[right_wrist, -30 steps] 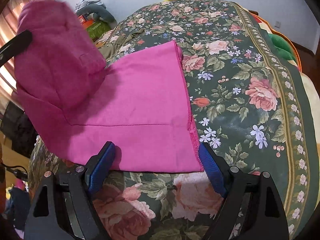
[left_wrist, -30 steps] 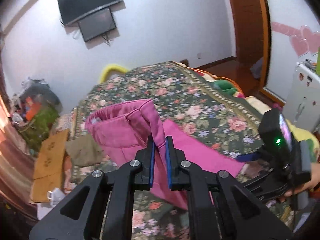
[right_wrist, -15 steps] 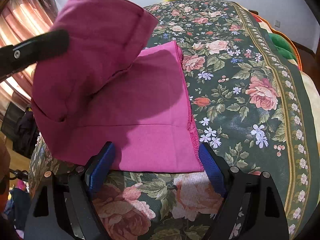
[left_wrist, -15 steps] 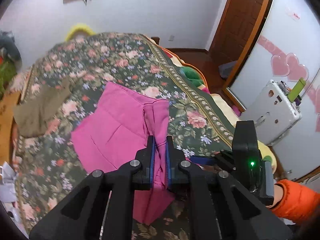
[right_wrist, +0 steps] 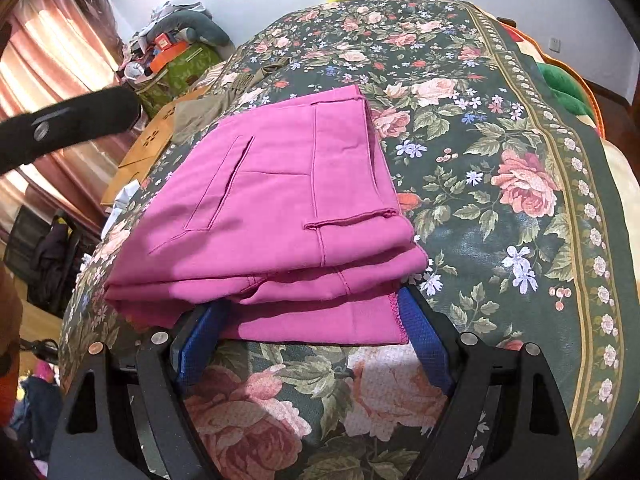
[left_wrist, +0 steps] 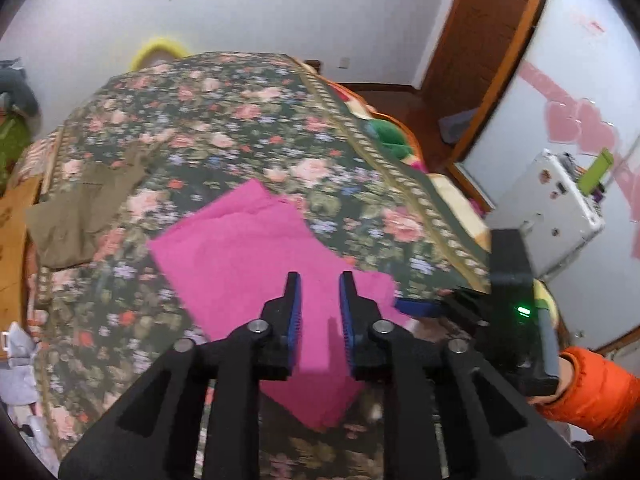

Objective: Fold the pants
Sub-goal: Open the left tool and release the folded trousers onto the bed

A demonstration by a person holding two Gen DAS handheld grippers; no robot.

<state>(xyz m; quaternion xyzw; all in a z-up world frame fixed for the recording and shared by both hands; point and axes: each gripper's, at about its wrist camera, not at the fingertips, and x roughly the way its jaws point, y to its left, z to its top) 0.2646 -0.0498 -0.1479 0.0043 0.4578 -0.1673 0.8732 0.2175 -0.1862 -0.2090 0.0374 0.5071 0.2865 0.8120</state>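
Note:
The pink pants (right_wrist: 280, 200) lie folded in layers on the floral bed cover (right_wrist: 500, 160), a pocket seam facing up. My left gripper (left_wrist: 320, 280) hovers just above the pants (left_wrist: 248, 248); its jaws are opening and nothing is between them. One of its black fingers (right_wrist: 68, 124) shows blurred at the upper left of the right wrist view. My right gripper (right_wrist: 312, 304) rests open at the pants' near edge, with the bottom layer's hem between its blue pads (right_wrist: 424, 336) and the upper layers overlapping their tips. Its pad (left_wrist: 420, 306) also shows beside the pants' right corner.
An olive-brown garment (left_wrist: 80, 208) lies on the bed to the left of the pants. A cardboard box (right_wrist: 148, 144) and a green bag (right_wrist: 180, 64) stand past the bed's left edge. A white appliance (left_wrist: 552, 208) and a wooden door (left_wrist: 492, 40) are at right. An orange sleeve (left_wrist: 592, 392) holds the right gripper.
The left gripper brought the lifted half of the pants down over the lower half, then let go as its jaws parted. The right gripper has stayed still.

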